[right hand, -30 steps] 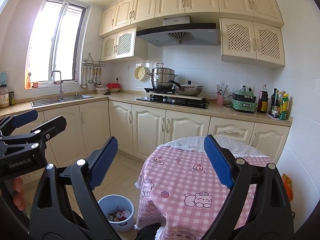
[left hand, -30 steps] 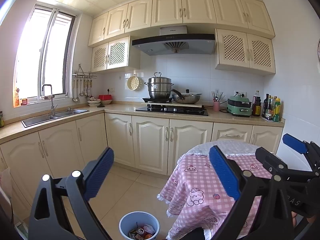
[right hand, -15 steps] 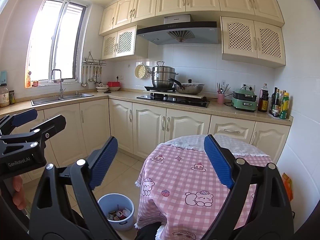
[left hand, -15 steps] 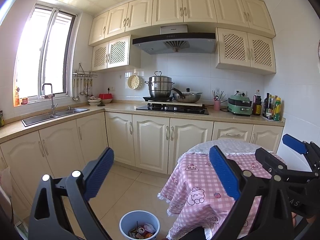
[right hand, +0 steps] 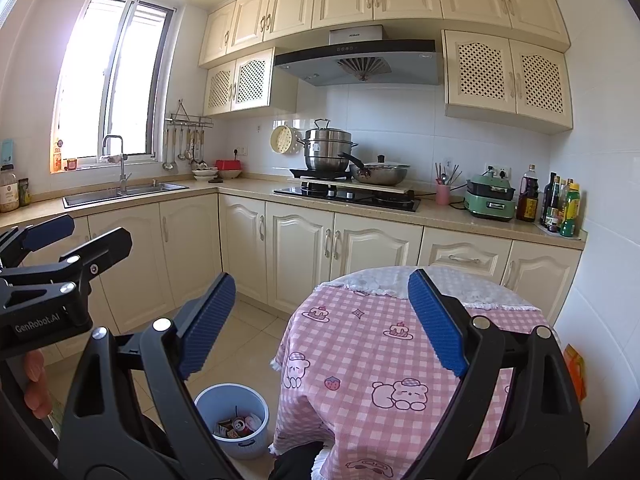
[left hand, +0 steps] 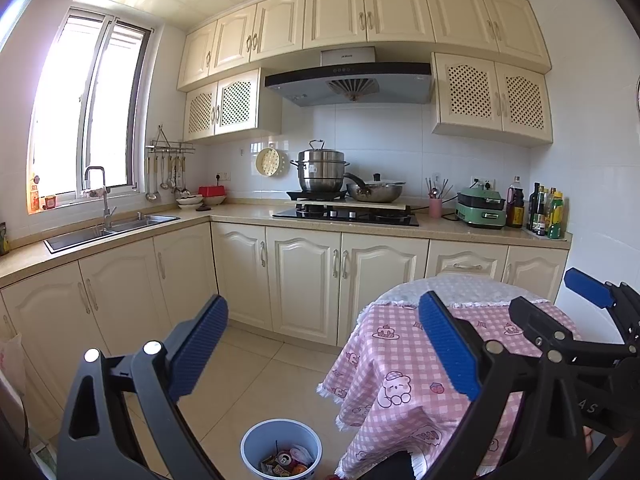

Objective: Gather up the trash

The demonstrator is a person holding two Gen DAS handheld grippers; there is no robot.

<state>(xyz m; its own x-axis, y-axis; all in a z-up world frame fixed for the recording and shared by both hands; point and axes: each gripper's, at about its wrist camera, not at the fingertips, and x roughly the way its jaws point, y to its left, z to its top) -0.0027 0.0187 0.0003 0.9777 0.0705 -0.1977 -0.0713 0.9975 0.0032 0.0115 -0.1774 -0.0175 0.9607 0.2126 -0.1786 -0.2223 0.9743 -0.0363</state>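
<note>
Blue plastic round trash bin [left hand: 281, 449] on the floor, holding wrappers.
Left gripper [left hand: 320, 364] and right gripper [right hand: 320, 328] both gape empty; search outward from six o'clock.

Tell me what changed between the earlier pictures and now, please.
Nothing visibly changed. The left gripper and the right gripper hang open and empty as before, the round pale blue plastic trash bin still holds wrappers and a can, and the round table with the pink checked cloth is unmoved.
</note>
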